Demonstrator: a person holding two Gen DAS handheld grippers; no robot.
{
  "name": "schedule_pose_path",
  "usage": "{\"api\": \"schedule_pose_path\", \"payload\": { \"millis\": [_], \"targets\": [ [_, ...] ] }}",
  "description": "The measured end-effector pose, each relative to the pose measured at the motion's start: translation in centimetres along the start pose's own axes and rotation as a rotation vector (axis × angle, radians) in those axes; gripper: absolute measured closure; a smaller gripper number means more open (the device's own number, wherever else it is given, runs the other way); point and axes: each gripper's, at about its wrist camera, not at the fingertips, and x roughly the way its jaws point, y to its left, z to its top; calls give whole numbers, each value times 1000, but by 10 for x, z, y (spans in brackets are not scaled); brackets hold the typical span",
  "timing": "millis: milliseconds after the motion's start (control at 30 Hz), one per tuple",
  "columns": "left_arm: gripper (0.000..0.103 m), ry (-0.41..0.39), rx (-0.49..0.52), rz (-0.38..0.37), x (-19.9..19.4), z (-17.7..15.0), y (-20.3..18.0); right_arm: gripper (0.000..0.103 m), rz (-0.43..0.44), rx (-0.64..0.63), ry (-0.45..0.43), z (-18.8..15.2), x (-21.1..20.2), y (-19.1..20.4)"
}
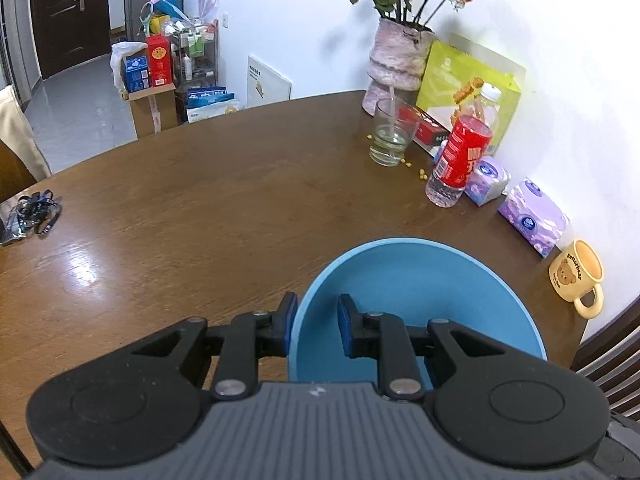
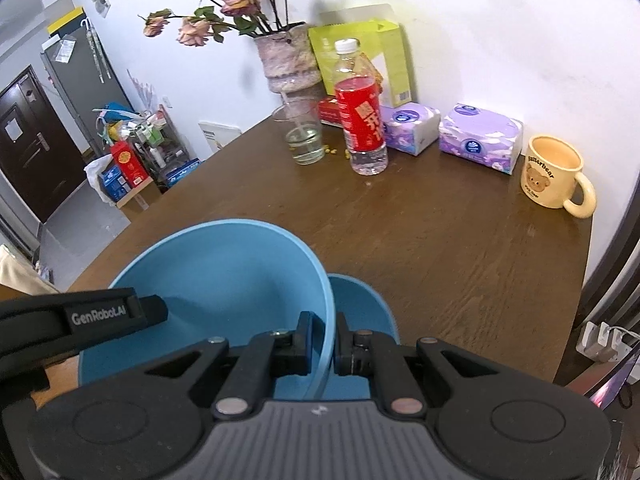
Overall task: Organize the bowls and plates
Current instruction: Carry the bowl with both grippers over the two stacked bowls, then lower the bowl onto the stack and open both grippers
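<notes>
Gripping a blue bowl by its left rim, the left gripper fills the bottom of its own view: one finger sits outside the wall, the other inside, jaws nearly closed on the rim. That bowl occupies the lower centre-right of the frame, above the brown table.

The right view shows the same bowl at lower left, with the right gripper pinching its right rim, jaws almost fully together on the thin wall. Just right of it, partly hidden behind that rim and the fingers, is a second blue bowl; whether the two touch I cannot tell. The left gripper's black body enters from the left edge, over the big bowl's far side.

Along the upper right of both frames, against the white wall, stand a vase of dried roses, a glass, a red-labelled bottle, two purple tissue packs and a yellow mug, all well apart from the bowls.
</notes>
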Motion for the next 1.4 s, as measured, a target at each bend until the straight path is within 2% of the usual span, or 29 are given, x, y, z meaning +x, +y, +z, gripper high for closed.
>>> {"api": "schedule_pose_path", "payload": {
  "millis": [700,1300,1400],
  "targets": [
    [81,33,23,38,41,-15,-38,93,-20,-109,-7,3,31,-34],
    [80,66,3,96,61,-37,-34,92,5,-229,39,-9,53,-34],
    [80,51,11,116,60,-41,-36,92,2,-255,38,-11,55,-34]
  ]
}}
